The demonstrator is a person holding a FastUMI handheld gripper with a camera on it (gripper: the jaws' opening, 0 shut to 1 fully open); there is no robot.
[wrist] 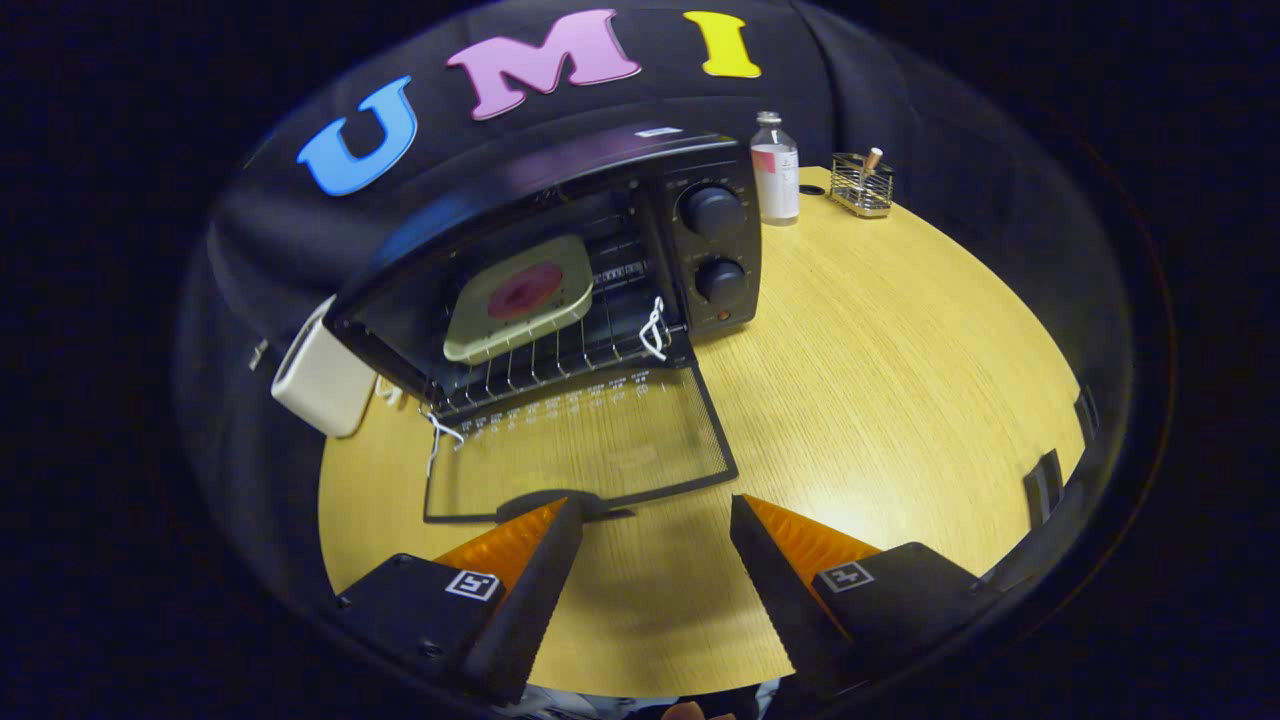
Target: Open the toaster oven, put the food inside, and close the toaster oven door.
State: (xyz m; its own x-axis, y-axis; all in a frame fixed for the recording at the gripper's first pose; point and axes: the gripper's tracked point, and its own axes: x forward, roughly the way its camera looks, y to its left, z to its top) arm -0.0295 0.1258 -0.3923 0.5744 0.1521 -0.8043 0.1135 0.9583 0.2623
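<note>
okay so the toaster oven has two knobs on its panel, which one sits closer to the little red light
The lower knob on the toaster oven. The red indicator light sits directly beneath it, while the upper knob is farther up the panel. The open gripper hangs before the lowered door.

A black toaster oven [560, 270] is seen on a pale yellow wood-grain table [900, 380]. A pale green tray [520, 300] with pink-red food [525, 290] lies within. At two o'clock stands a clear bottle [775, 170], pink-and-white labelled.
</note>
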